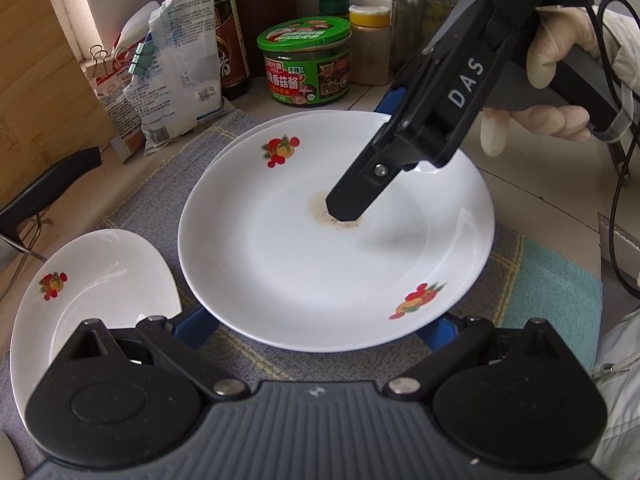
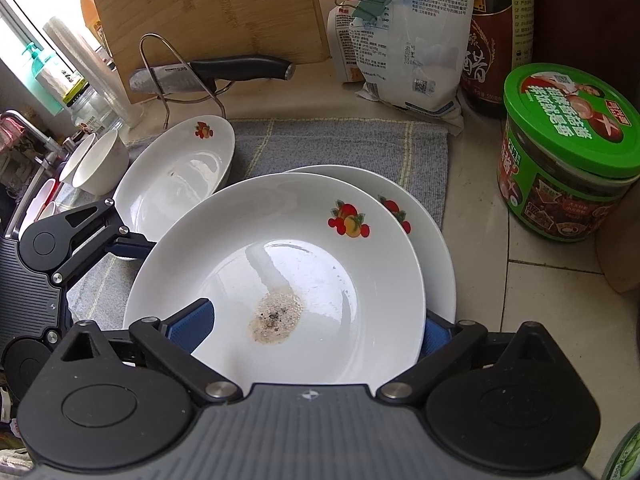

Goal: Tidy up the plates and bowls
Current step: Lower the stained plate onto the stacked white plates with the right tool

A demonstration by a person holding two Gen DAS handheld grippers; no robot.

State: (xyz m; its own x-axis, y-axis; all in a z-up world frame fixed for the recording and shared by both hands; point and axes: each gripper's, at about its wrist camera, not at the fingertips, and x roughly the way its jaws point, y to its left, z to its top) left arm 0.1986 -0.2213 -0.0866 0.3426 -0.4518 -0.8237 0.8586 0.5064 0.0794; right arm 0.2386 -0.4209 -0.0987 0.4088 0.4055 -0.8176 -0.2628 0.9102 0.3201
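A white plate with fruit prints and a brown stain (image 1: pixel 304 256) lies on top of a second like plate (image 2: pixel 432 240) on the grey cloth. In the right wrist view the top plate (image 2: pixel 280 264) sits between my right gripper's blue pads (image 2: pixel 192 326), which clamp its near rim. In the left wrist view my right gripper (image 1: pixel 400 148) reaches over the far rim. My left gripper (image 1: pixel 320 332) is open, its pads (image 1: pixel 194 330) under the plate's near edge. A third plate (image 1: pixel 92 280) lies to the left. White bowls (image 2: pixel 100 164) stand by the sink.
A green-lidded jar (image 1: pixel 306 62), bottles (image 1: pixel 230 36) and clipped bags (image 1: pixel 176 64) stand behind the plates. A knife (image 2: pixel 224 70) rests on a wire stand before a bamboo board (image 2: pixel 208 8). A teal cloth (image 1: pixel 556 284) lies at the right.
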